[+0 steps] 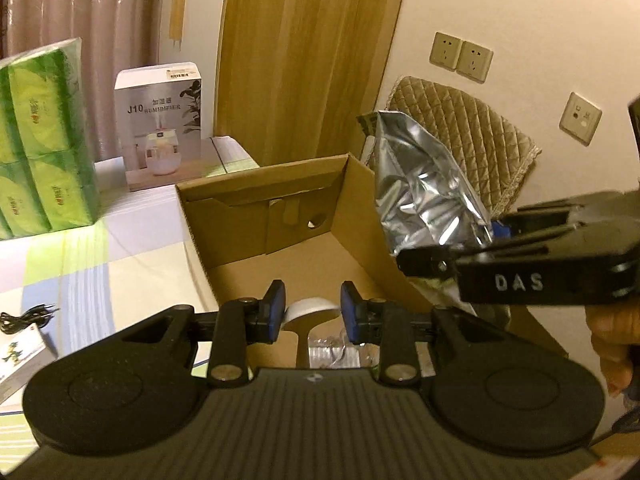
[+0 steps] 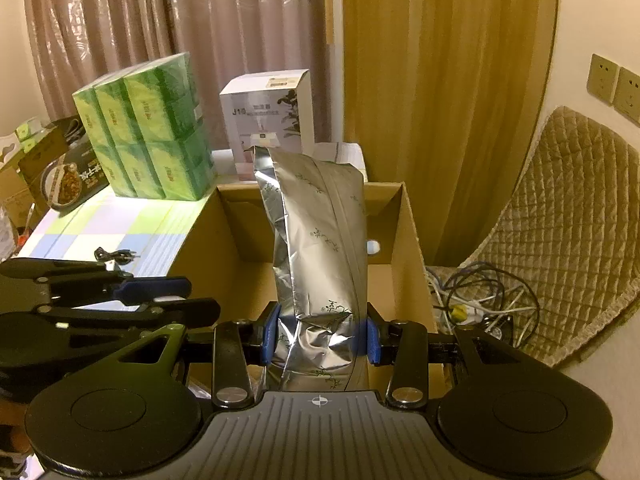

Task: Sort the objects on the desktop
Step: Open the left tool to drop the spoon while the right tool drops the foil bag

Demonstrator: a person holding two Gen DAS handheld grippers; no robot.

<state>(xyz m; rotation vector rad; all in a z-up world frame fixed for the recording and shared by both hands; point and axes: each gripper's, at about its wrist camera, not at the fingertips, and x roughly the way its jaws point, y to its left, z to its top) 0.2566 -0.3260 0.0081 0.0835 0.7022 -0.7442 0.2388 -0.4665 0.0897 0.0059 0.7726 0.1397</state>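
Note:
My right gripper (image 2: 320, 336) is shut on a crinkled silver foil pouch (image 2: 320, 248) and holds it upright above the open cardboard box (image 2: 404, 216). In the left wrist view the pouch (image 1: 420, 188) hangs over the box's right wall (image 1: 360, 216), with the right gripper (image 1: 424, 260) coming in from the right. My left gripper (image 1: 313, 312) is open and empty, above the box's inside. Below it lie a white tape roll (image 1: 310, 308) and a clear plastic bag (image 1: 340, 352).
Green tissue packs (image 1: 44, 140) and a white humidifier box (image 1: 160, 124) stand at the back of the checked tablecloth. A black cable (image 1: 24, 316) and a small carton (image 1: 16, 360) lie left. A quilted chair (image 2: 568, 216) with tangled cables (image 2: 480, 300) stands right.

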